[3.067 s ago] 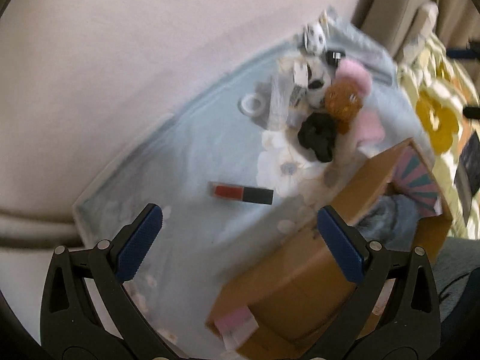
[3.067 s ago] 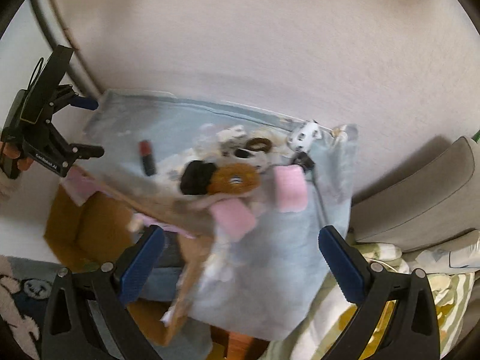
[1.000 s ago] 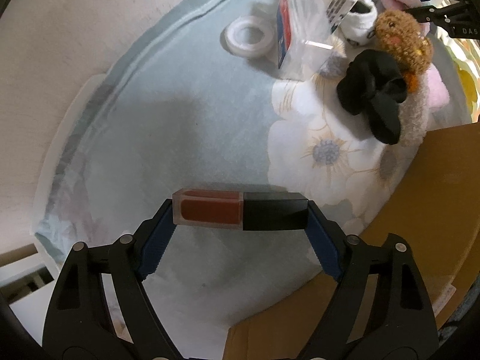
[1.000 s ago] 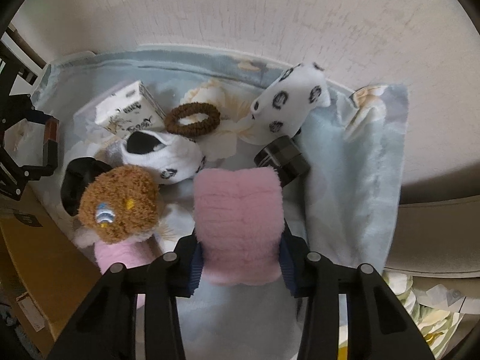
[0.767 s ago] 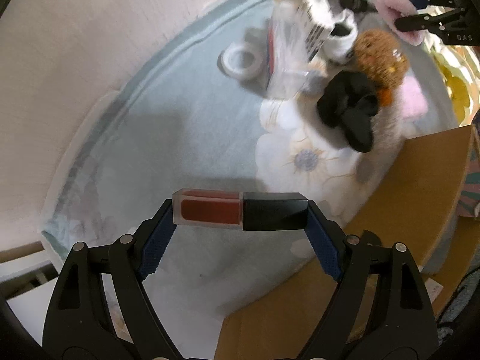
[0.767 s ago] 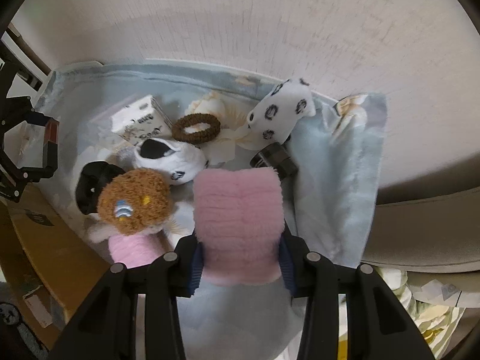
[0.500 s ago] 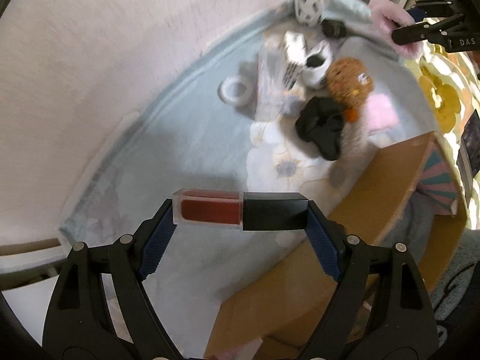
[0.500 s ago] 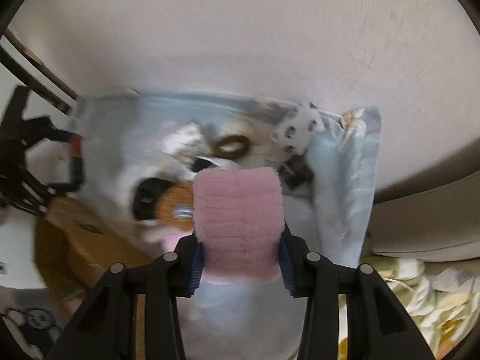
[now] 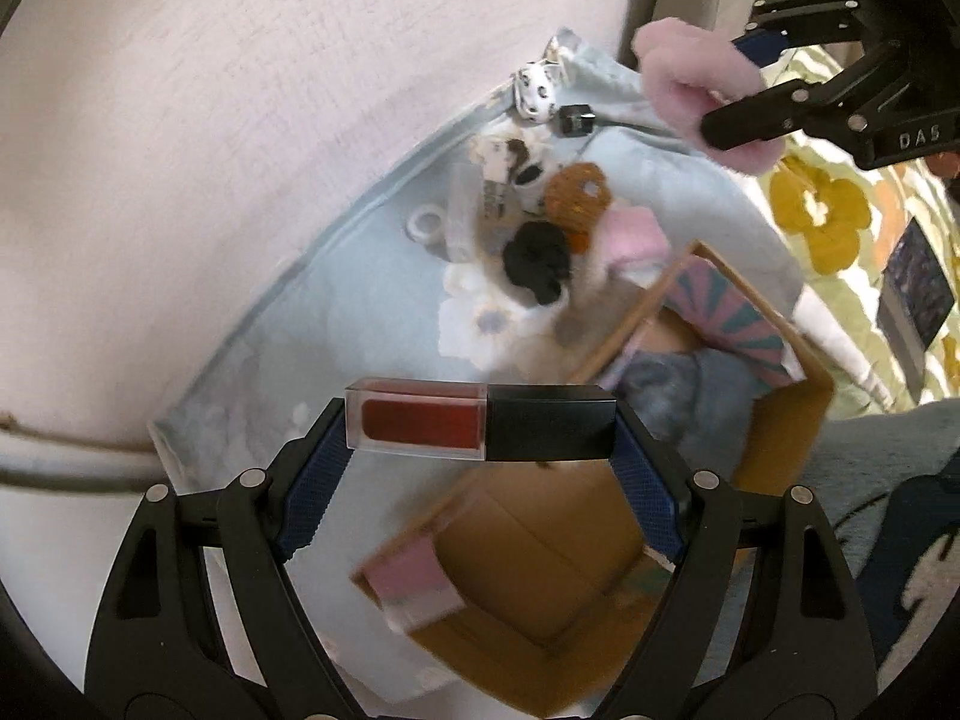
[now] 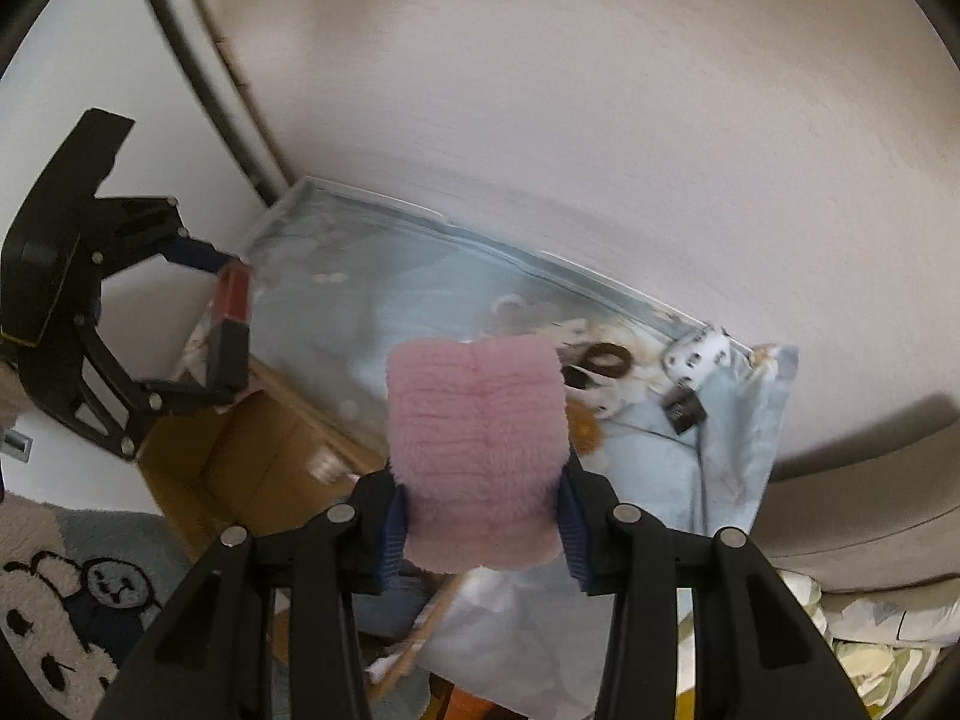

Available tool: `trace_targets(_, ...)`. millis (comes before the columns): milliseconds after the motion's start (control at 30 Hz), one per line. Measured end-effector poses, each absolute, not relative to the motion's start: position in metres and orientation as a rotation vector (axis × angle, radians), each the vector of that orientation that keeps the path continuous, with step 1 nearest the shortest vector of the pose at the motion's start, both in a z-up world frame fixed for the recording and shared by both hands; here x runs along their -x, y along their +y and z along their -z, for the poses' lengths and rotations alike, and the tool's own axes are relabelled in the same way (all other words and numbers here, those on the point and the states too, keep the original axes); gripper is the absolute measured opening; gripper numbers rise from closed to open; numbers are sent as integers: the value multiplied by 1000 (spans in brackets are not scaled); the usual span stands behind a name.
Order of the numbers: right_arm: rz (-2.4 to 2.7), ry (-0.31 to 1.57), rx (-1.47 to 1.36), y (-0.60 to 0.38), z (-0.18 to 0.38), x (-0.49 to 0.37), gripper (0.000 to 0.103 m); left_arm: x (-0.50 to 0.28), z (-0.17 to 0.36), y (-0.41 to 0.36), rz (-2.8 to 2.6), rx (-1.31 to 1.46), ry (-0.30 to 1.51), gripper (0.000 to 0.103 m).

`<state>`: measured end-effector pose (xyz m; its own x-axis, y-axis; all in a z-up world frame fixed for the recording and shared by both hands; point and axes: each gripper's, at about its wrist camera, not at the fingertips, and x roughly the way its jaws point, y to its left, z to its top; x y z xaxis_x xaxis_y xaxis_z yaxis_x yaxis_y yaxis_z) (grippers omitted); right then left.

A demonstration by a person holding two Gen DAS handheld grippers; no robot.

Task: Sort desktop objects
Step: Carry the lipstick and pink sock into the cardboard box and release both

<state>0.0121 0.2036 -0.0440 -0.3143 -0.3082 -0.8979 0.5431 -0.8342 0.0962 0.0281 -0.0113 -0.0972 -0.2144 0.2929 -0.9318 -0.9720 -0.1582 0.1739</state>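
My left gripper (image 9: 480, 429) is shut on a lip gloss tube (image 9: 480, 423) with a red clear body and a black cap, held crosswise high above the blue flowered cloth (image 9: 372, 276). The right gripper (image 10: 477, 474) is shut on a fluffy pink sock (image 10: 477, 420), also raised. In the left wrist view the right gripper (image 9: 750, 78) carries the pink sock (image 9: 690, 81) at the upper right. The right wrist view shows the left gripper (image 10: 231, 327) with the tube (image 10: 231, 324) at the left. An open cardboard box (image 9: 540, 546) lies below the tube.
On the cloth lie a black scrunchie (image 9: 534, 261), a brown plush (image 9: 579, 198), another pink sock (image 9: 636, 234), a white tape ring (image 9: 425, 222), a spotted white sock (image 9: 537, 90), a small black cube (image 9: 575, 120) and a brown hair tie (image 10: 606, 360). A white wall stands behind.
Both grippers have risen away from the cloth with their objects still held. The scene below looks smaller, and the cardboard box has come into view under both.
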Motion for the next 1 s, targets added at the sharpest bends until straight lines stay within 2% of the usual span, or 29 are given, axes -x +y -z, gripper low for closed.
trace_targets(167, 2119, 325, -1424, 173, 67, -31, 39, -37, 104, -36, -1638, 1043, 1003, 82)
trace_targets(533, 1970, 295, -1495, 119, 120, -84, 39, -40, 160, -82, -1758, 1308, 887, 82)
trace_targets(1000, 1937, 348, -1533, 90, 156, -101, 39, -45, 202, -102, -1856, 1427, 877, 82)
